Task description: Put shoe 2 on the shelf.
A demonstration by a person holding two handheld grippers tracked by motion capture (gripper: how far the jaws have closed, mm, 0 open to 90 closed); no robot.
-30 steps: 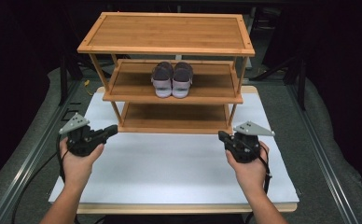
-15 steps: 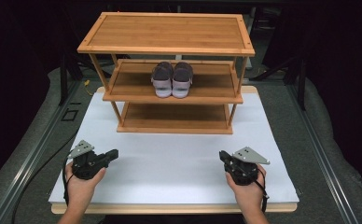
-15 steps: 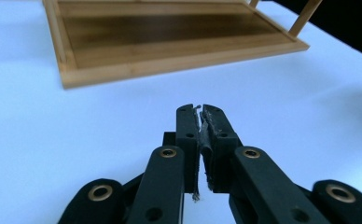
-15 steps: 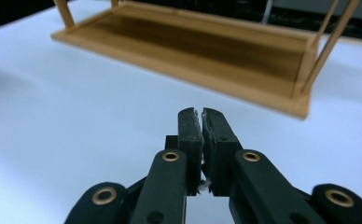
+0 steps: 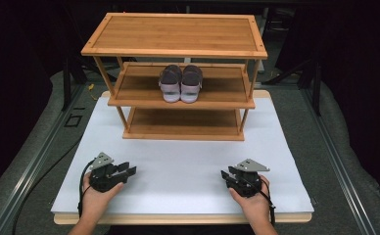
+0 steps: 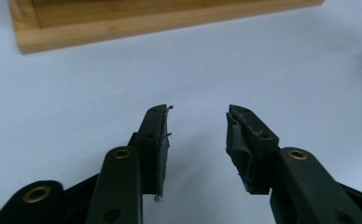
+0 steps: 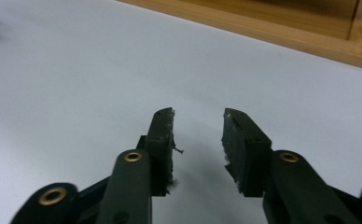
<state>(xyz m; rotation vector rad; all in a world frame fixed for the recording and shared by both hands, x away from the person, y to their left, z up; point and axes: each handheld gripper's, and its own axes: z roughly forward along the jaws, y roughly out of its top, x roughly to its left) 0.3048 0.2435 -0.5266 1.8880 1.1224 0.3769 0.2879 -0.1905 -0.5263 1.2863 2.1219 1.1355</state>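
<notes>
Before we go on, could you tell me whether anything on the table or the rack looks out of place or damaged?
Nothing is askew: the shoes sit paired on the middle shelf of the upright rack. Only the gripper pads look worn, frayed at the edges on the left gripper and the right gripper.

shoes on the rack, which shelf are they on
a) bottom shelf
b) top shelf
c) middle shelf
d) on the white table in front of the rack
c: in the high view the pair of shoes sits side by side on the middle shelf of the wooden rack, under the bare top board and above the bottom shelf.
</notes>
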